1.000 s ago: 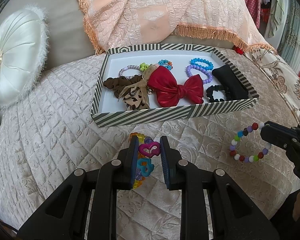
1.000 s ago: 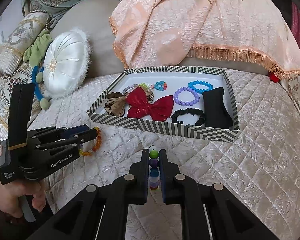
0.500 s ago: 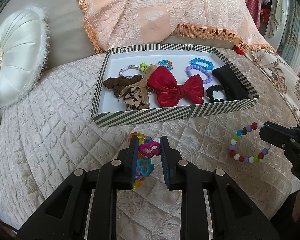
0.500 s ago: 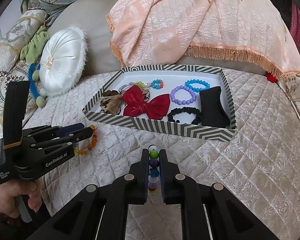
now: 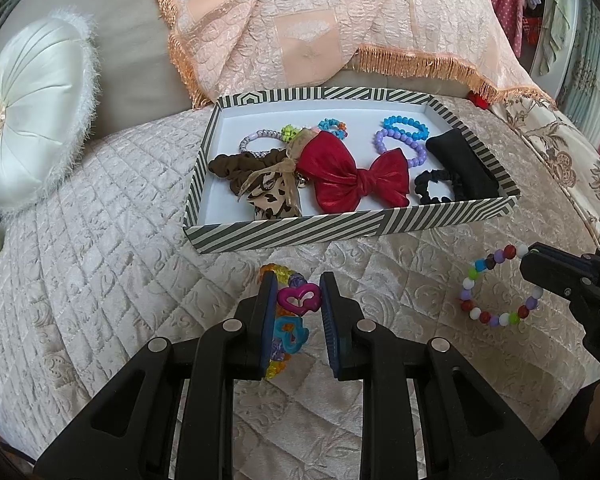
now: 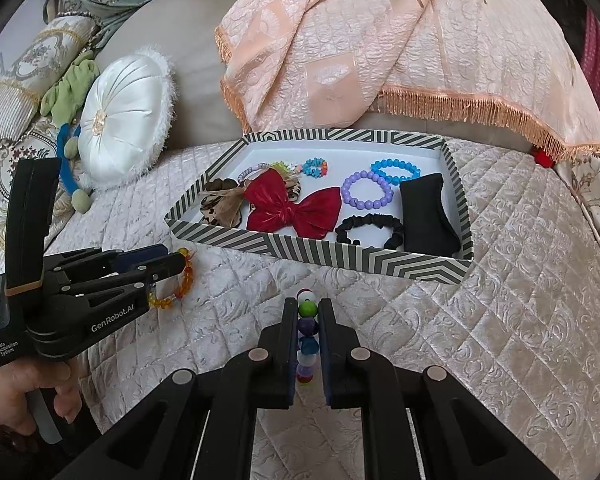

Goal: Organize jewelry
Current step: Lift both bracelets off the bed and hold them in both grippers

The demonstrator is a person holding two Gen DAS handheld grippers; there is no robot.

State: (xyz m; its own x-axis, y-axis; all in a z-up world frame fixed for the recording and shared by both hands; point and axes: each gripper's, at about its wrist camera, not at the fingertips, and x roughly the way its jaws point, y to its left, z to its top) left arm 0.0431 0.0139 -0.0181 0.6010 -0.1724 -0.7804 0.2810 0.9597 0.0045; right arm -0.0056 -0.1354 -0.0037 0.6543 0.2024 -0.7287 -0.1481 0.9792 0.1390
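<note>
since both grippers already have a bracelet each, the step in hand looks like carrying them over the striped wall and setting them in the tray; the left gripper (image 5: 294, 312) is closed narrow on the heart charm bracelet (image 5: 299, 300), amber beads trailing under the left finger, and the right gripper (image 6: 309, 340) is pinched narrow on the mixed bead bracelet (image 6: 307, 332), which hangs edge-on between the fingers; from the left wrist view that same loop (image 5: 500, 286) dangles over the quilted bedspread (image 5: 100, 280), just off the tray's near right corner.

the striped tray (image 5: 340, 230) sits further back on the bed, and it's pretty full; red bow (image 5: 356, 178) in the middle, leopard scrunchie (image 5: 260, 184) near the left edge, black scrunchie (image 5: 436, 186) and black pouch (image 5: 464, 168) along the right side, purple bead bracelet (image 5: 400, 146) and blue bead bracelet (image 5: 404, 128) toward the far right corner.

my take: lift high enough that the hanging loops clear the near wall, otherwise they'll snag it and drag the light cardboard; the barest white floor seems to be the far left corner and the far middle, so i'd aim there, go one at a time so the tools don't bump, lower till the beads rest on the floor, then open; dropping from height would probably make them bounce into the bow.
</note>
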